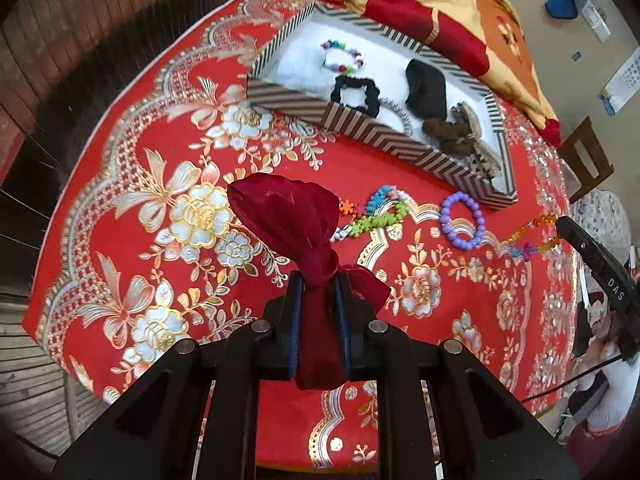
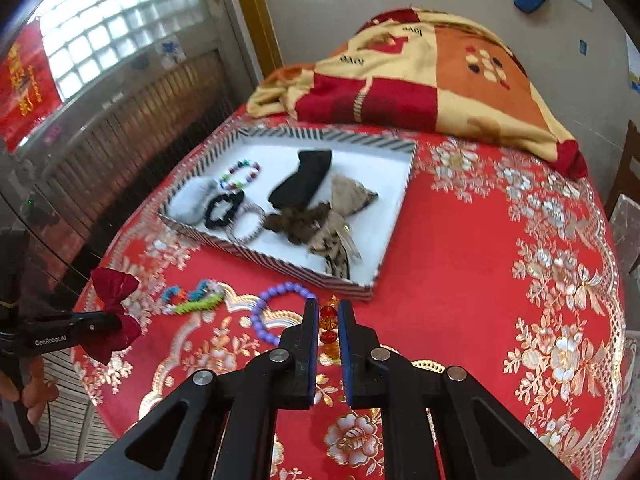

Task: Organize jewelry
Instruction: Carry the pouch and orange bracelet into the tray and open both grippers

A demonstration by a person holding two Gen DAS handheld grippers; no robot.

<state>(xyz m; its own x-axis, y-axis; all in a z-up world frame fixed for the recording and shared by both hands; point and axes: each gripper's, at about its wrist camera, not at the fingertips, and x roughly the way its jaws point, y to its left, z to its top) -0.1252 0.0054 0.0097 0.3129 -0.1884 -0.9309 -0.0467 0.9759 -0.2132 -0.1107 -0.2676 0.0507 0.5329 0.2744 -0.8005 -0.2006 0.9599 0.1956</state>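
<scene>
"love" on blanket (image 2: 418, 31) | "GenRobot.AI" on left gripper (image 2: 120, 322) | "DAS" on right gripper (image 1: 560, 226)

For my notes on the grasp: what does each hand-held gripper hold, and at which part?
Left hand-held gripper: dark red bow, pinched at its knot. Right hand-held gripper: orange bead bracelet, pinched on a few beads.

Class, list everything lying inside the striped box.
Inside the striped box: a multicolour bead bracelet, grey fluffy piece, black scrunchie, silvery coil band, black cloth, and brown and beige hair bows. Whatever lies beneath them is covered.

Bright daylight, window glare, fisheye-warped edges
</scene>
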